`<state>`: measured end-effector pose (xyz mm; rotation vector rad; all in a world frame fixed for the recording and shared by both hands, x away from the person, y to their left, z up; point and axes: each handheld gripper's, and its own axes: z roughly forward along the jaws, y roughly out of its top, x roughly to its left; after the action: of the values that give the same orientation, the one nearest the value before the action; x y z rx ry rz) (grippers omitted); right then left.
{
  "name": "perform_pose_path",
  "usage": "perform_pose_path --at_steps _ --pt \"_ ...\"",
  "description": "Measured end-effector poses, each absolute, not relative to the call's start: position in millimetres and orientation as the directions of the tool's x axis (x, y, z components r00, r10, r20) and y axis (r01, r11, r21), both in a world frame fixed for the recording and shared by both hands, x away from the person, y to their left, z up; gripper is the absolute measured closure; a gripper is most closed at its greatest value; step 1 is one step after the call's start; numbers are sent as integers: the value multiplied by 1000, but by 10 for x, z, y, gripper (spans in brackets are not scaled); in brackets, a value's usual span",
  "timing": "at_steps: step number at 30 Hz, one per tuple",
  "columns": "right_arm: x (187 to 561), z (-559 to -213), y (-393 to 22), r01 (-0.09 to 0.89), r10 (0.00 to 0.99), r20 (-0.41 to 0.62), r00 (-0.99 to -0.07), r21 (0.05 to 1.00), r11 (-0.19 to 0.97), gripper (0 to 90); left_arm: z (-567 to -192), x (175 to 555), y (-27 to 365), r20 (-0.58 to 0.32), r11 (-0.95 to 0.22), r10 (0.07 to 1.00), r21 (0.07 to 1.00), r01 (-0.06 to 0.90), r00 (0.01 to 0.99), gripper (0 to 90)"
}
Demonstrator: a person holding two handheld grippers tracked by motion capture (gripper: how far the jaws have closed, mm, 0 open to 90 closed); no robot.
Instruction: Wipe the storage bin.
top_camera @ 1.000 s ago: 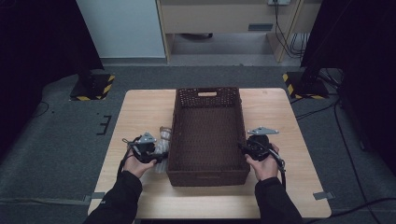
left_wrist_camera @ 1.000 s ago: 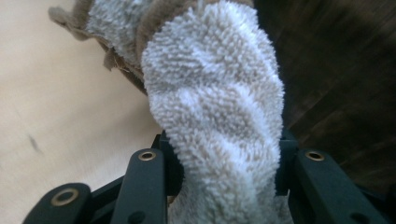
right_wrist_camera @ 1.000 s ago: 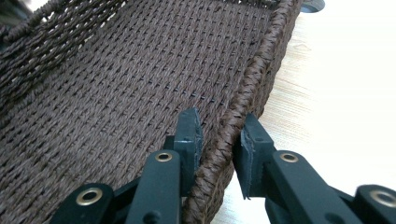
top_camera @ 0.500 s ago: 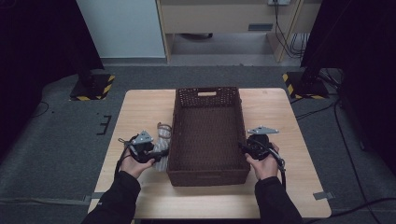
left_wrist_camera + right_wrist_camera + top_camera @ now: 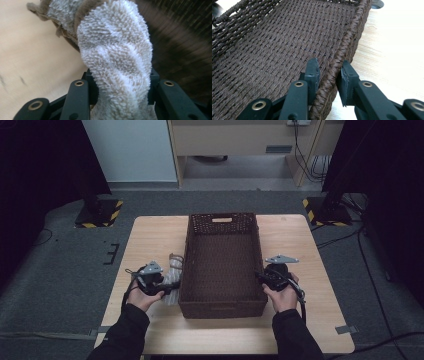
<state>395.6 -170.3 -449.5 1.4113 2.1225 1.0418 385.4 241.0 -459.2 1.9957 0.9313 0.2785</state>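
Note:
A rolled fluffy white towel point(image 5: 115, 50) with a brown band lies between the jaws of my left gripper point(image 5: 120, 75), which is shut on its near end. From above, the left gripper point(image 5: 165, 287) sits at the basket's left side, and the towel point(image 5: 175, 265) stretches away from it along the table. The dark brown woven basket point(image 5: 257, 260) stands empty in the middle of the table. My right gripper point(image 5: 328, 72) is shut on the basket's right rim point(image 5: 347, 47), one jaw inside the wall and one outside. In the high view the right gripper point(image 5: 262, 279) is at the rim's near right part.
The light wooden table point(image 5: 150, 240) has bare room left and right of the basket. Black stands with yellow-striped feet point(image 5: 97, 215) flank the table's far corners on the grey floor. The basket's wall point(image 5: 180, 45) is a dark blur close beside the towel.
My left gripper with the towel has shifted slightly to the left, away from the basket's side. The right gripper has stayed on the rim.

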Motion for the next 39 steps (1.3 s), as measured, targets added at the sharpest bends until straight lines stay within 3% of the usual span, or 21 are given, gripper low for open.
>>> perform_pose_path --at_steps 6,16,24,28,31,34,39 --pt "3990 -4490 -1669 620 910 68 -410 752 223 722 -4494 3758 2405 -92 -374 686 807 458 722 596" --pt "4005 -4489 -1683 618 907 62 -416 751 232 706 -4947 3826 2241 -108 -460 688 699 547 717 597" --pt "3935 -4407 -1749 579 881 78 -467 780 238 530 -4851 3771 2353 -145 -402 705 724 560 694 595" --pt "3838 -4396 -1796 587 857 83 -508 761 275 508 -4688 3679 2443 -157 -356 707 764 538 690 595" --pt "3805 -4454 -1802 606 850 79 -521 735 304 522 -4587 3597 2492 -163 -334 699 787 519 696 595" --pt "3817 -4503 -1770 619 849 109 -517 733 282 598 -4566 3553 2497 -161 -327 694 798 506 702 595" --pt "3836 -4496 -1688 618 885 56 -463 736 277 714 -4690 3600 2406 -141 -376 691 767 519 709 595"
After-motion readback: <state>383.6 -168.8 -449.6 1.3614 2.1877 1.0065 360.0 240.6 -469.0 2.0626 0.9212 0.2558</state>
